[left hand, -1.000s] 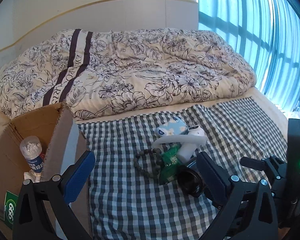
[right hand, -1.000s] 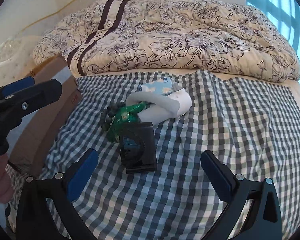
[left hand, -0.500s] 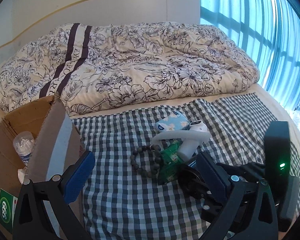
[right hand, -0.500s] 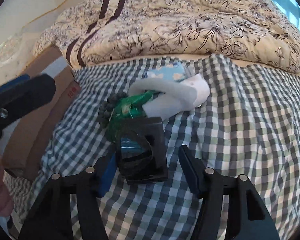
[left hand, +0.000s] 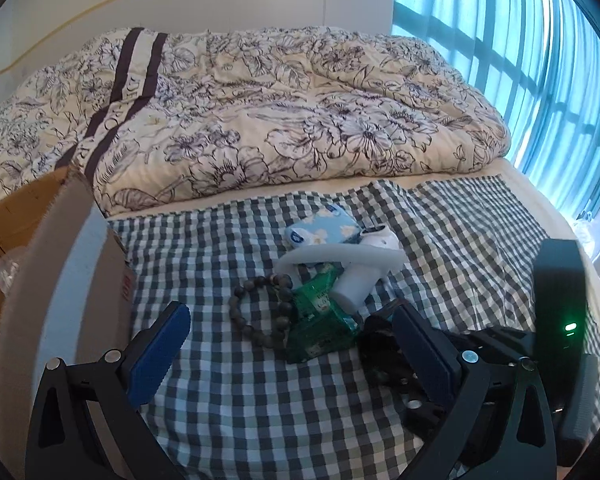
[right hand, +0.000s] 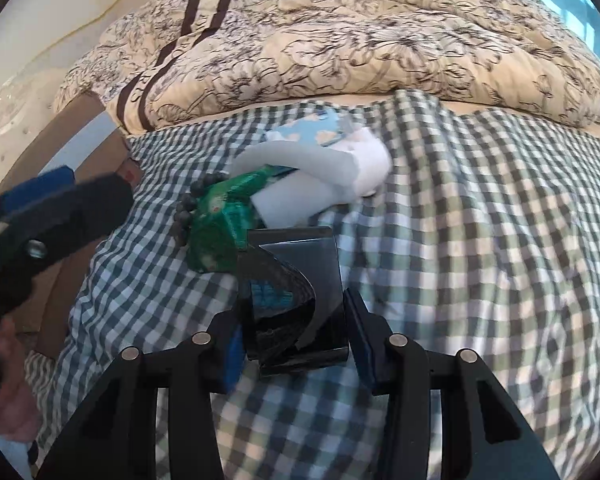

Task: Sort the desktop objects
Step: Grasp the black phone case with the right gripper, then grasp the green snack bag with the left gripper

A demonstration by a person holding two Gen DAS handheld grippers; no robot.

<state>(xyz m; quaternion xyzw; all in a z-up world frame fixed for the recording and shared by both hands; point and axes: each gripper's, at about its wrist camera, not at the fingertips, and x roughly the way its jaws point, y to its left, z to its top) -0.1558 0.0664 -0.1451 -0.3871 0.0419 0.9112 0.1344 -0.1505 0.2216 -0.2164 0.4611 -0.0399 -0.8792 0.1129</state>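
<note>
Right gripper has moved in since a second ago, fingers now pinching one black box on the checked cloth. Left gripper hovers, fingers spread wide. Beside the box: one green packet, one bead bracelet, one white controller, one blue pouch. One cardboard box at left.

Black holder is showing glossy hard plastic, reflecting light. Green pack is looking like shiny crinkled foil. Beads are reading matt. Checked cloth is lying soft, woven. Box is showing rough cardboard.
</note>
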